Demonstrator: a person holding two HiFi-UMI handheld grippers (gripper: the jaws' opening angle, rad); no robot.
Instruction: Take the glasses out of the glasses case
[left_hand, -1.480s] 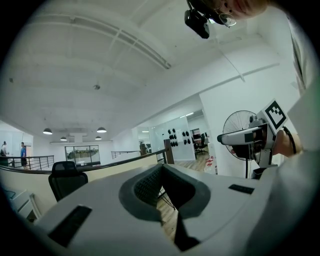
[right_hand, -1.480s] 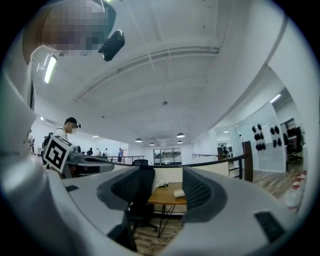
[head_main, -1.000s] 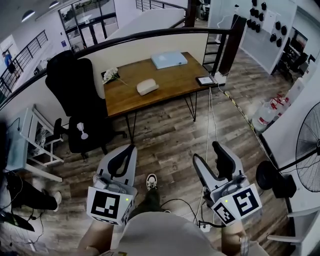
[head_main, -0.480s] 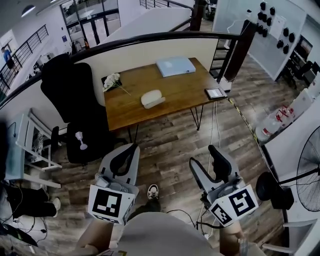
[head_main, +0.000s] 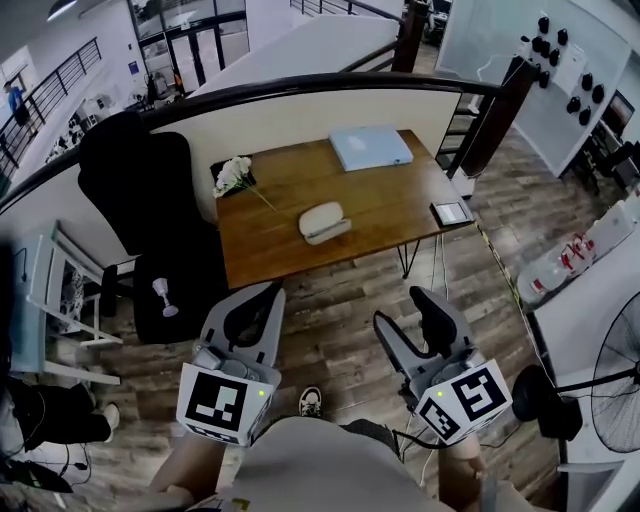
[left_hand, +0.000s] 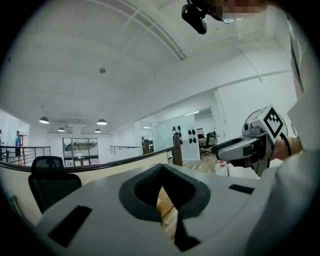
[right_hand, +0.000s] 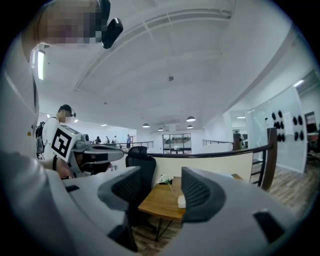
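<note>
So the person is standing a bit back from the wooden table (head_main: 385, 195), both grippers held up over the floor, short of its front edge. The left gripper (head_main: 260, 303) has its jaws pressed together at the tips, with nothing between them; its own view just shows a sliver of wood through the loop of the pads. The right gripper (head_main: 402, 308) is spread wide and isn't grasping anything either. Its view looks through the gap straight at the table.

The glasses case (head_main: 323, 221) is a white oval thing, lid down, lying around the middle of the table, slightly toward the front edge. It's well apart from both grippers.

Other stuff on the table: a little bunch of white flowers (head_main: 232, 175) near the back left corner, a flat light blue box (head_main: 371, 147) at the back right, and a small tablet (head_main: 452, 212) by the front right corner. A black office chair (head_main: 140, 180) sits off the left edge.
</note>
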